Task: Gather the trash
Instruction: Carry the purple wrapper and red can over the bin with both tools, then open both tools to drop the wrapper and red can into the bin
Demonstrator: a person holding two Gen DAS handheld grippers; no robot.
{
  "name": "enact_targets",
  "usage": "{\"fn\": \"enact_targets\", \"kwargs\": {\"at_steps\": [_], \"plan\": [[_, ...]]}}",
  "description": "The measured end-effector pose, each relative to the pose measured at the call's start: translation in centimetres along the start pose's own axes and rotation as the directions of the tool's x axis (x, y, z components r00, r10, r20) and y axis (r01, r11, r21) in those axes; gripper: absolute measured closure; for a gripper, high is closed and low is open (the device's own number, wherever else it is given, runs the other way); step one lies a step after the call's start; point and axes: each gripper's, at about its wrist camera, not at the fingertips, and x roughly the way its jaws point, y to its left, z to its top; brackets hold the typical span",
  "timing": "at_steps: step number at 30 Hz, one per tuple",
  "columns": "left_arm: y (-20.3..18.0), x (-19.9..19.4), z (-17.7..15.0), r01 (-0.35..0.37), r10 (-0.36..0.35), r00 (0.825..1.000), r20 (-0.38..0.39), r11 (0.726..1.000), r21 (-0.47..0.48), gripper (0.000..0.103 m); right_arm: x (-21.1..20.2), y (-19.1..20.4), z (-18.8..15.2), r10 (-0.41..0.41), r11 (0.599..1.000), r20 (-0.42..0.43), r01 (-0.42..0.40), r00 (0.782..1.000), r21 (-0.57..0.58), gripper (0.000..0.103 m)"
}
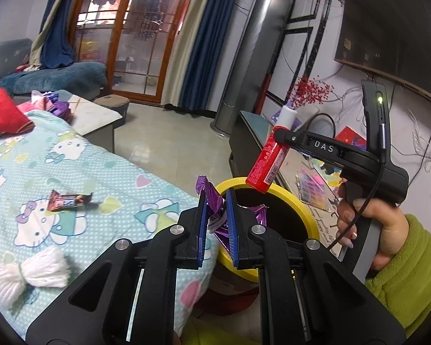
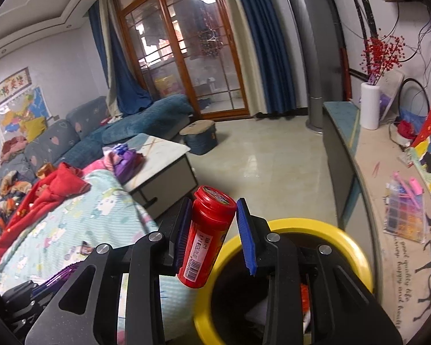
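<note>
My left gripper [image 1: 217,201] is shut on a crumpled purple foil wrapper [image 1: 212,198] at the near rim of a yellow-rimmed trash bin [image 1: 301,204]. My right gripper [image 2: 214,210] is shut on a red plastic bottle [image 2: 205,235], tilted, over the bin's rim [image 2: 356,253]; the bottle shows in the left wrist view [image 1: 265,162] above the bin's far rim. A brown candy wrapper [image 1: 69,200] lies on the Hello Kitty blanket [image 1: 86,155].
A white yarn bow [image 1: 26,270] lies on the blanket near me. Red cloth [image 2: 48,189] lies further up the bed. A white coffee table [image 2: 161,155] stands beyond it. A long cabinet [image 2: 367,155] with a white vase [image 2: 370,106] runs along the right.
</note>
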Motion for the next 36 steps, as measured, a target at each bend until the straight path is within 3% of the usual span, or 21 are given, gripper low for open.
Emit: {"fn": "enact_targets", "kwargs": {"at_steps": [18,30,31,33,36], "plan": [[-4.3,5.3,-0.7,0.062,-0.053,0.995,-0.088,0.993,0.097,0.095,0.1,-5.7,-0.9,-0.095,0.994,-0.046,0.097,0.994,0.048,0.072],[-6.1,8.0,-0.9,0.090,-0.071,0.990,-0.124,0.984,0.154,0.094,0.1,-7.7,-0.8,-0.066,0.991,-0.066,0.073,0.996,0.112,0.070],[-6.1,8.1,-0.9,0.087,-0.068,0.990,-0.123,0.984,0.156,0.087,0.1,-7.8,-0.8,-0.065,0.991,-0.068,0.073,0.996,0.116,0.067],[-6.1,8.4,-0.8,0.085,-0.066,0.990,-0.127,0.985,0.150,0.055,0.0,-8.0,-0.9,-0.065,0.989,-0.067,0.074,0.996,0.130,0.062],[-5.8,8.4,-0.9,0.090,-0.074,0.989,-0.125,0.988,0.128,0.049,-0.1,-8.0,-0.9,-0.064,0.988,-0.064,0.072,0.996,0.138,0.057]]}}
